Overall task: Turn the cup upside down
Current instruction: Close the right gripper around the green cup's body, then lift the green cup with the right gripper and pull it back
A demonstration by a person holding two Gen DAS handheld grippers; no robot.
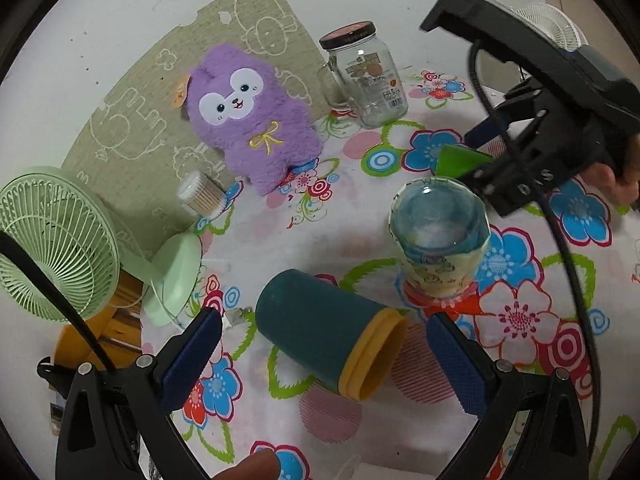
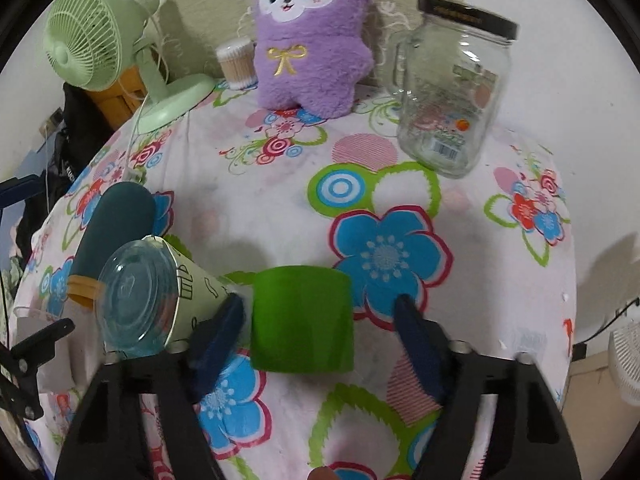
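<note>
Table covered by a flower-print cloth (image 2: 280, 208), white ground with blue, red and green blooms. Green cup (image 2: 302, 318) sits between the fingers of the right gripper (image 2: 320, 312), flat end up and no opening visible from the right wrist view, so it reads as upside down on the cloth. Right jaws stand wide; the left pad (image 2: 224, 328) is just beside the cup wall, the right pad is clearly apart from it, so no grip on the cup. From the left wrist view only a sliver of the green cup (image 1: 460, 160) shows, partly hidden by the right gripper's black body (image 1: 532, 148). Left gripper (image 1: 324, 356) jaws also wide, holding nothing; a dark teal tumbler with a yellow rim (image 1: 332, 340) lies on its side between its fingers, mouth toward the right finger, contact with either pad not evident. Just beyond it an inverted glass cup with printed drawings (image 1: 438, 236) stands on the cloth, thick base upward, beside the right gripper. At the back: purple plush toy (image 2: 312, 36) leaning on a beige patterned mat (image 1: 160, 92), glass handled jar with a dark lid (image 2: 452, 92), cotton-swab tub (image 2: 236, 60), pale green desk fan (image 2: 92, 36). A fingertip (image 1: 256, 464) shows at the bottom edge of the left view
</note>
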